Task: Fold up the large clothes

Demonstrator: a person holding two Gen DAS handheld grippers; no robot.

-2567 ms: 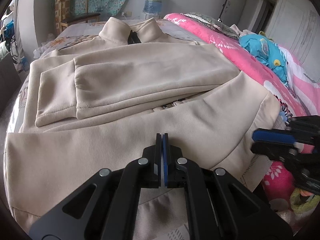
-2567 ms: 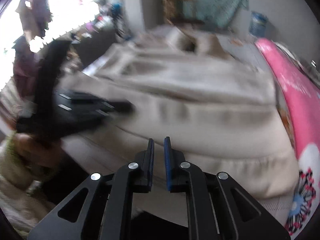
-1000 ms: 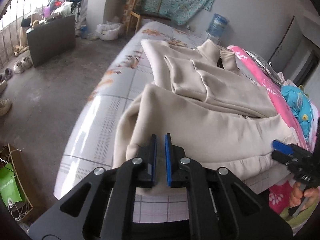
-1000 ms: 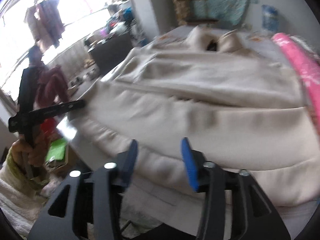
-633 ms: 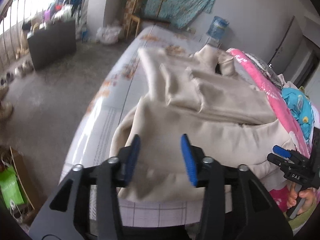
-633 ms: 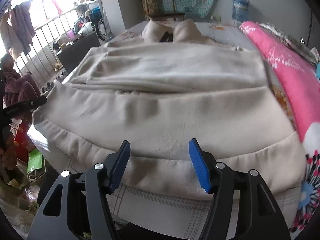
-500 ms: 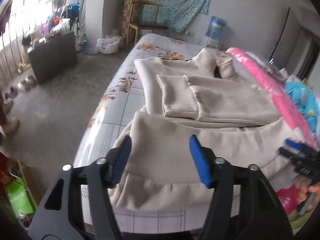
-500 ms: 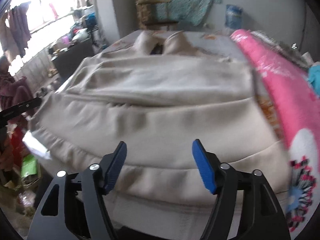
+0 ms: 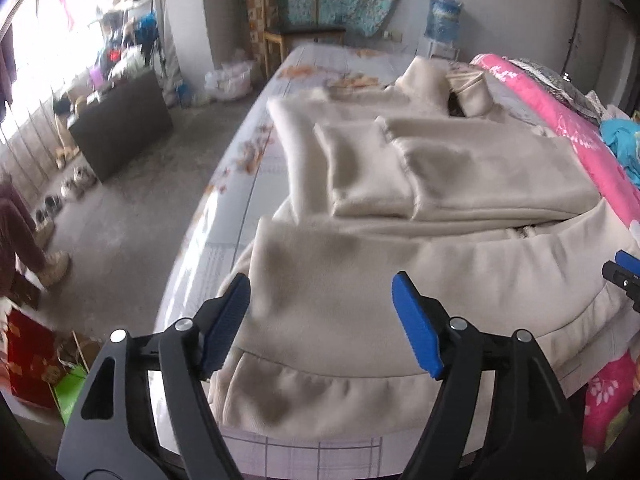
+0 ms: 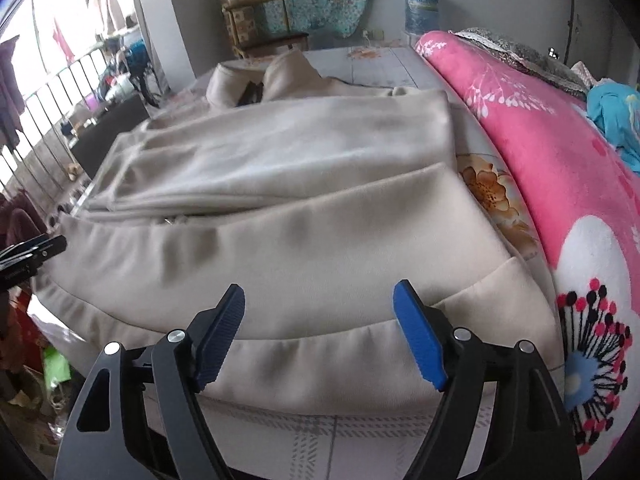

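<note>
A large beige jacket [image 9: 360, 264] lies flat on the bed, collar at the far end, both sleeves folded across its chest, hem band at the near edge. It also shows in the right wrist view [image 10: 304, 216]. My left gripper [image 9: 322, 316] is open and empty, just above the hem near the jacket's left corner. My right gripper [image 10: 320, 320] is open and empty, above the hem toward the right corner. The right gripper's tip shows at the edge of the left wrist view [image 9: 624, 276].
The bed sheet [image 9: 240, 184] is pale with a flower print. A pink blanket [image 10: 560, 152] and blue clothes [image 10: 616, 116] lie along the right side. A dark cabinet [image 9: 120, 128], a wooden chair [image 9: 300, 32] and a water bottle [image 9: 444, 20] stand beyond.
Both grippers opened wide from shut. Both drew back to the near hem, the left shifting toward the jacket's left corner. The jacket lies still.
</note>
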